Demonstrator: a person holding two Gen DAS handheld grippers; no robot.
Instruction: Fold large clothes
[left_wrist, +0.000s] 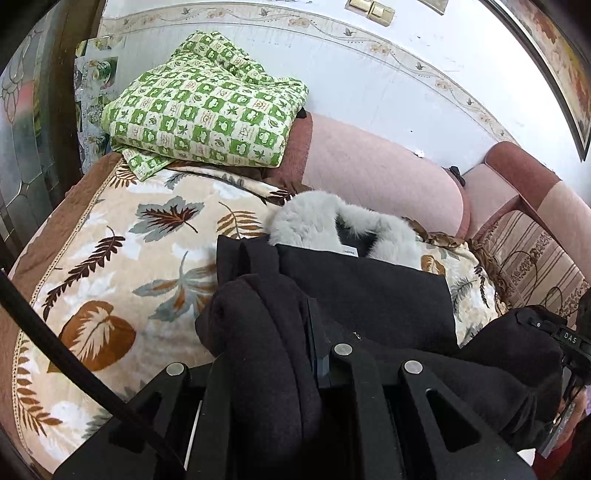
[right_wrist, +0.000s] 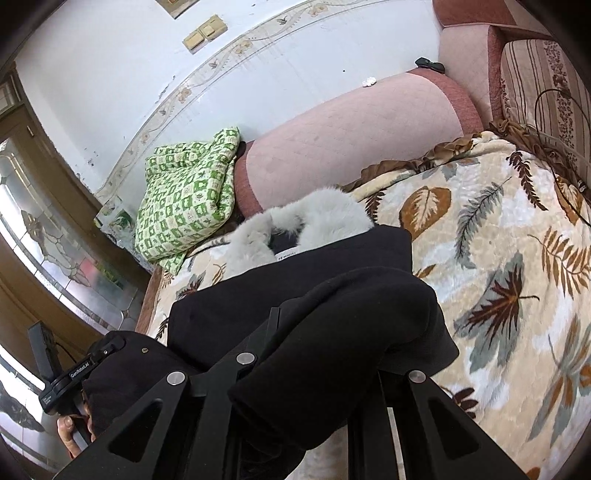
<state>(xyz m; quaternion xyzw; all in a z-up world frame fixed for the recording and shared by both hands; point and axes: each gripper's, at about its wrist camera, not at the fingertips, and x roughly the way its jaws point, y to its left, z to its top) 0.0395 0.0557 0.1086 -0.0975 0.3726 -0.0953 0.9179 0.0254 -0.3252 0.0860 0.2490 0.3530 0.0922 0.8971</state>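
Black thick wool coat with grey fur collar (left_wrist: 354, 295) lies on the leaf-print blanket (left_wrist: 110, 266) — heavy, limp. Left gripper (left_wrist: 266, 354) and right gripper (right_wrist: 325, 354) both clench bunched fabric; grip thick folds, not fur.

A sofa (left_wrist: 384, 166) with pink back cushions and darker red trim stands against a pale wall (left_wrist: 332, 66), its seat covered by a cream blanket (left_wrist: 122, 266) printed with brown and grey leaves. Above the sofa a floral border (left_wrist: 369, 46) runs along the wall, with beige switches (left_wrist: 371, 10) higher up. At the sofa's end stands a brown door (right_wrist: 55, 236) with patterned glass.
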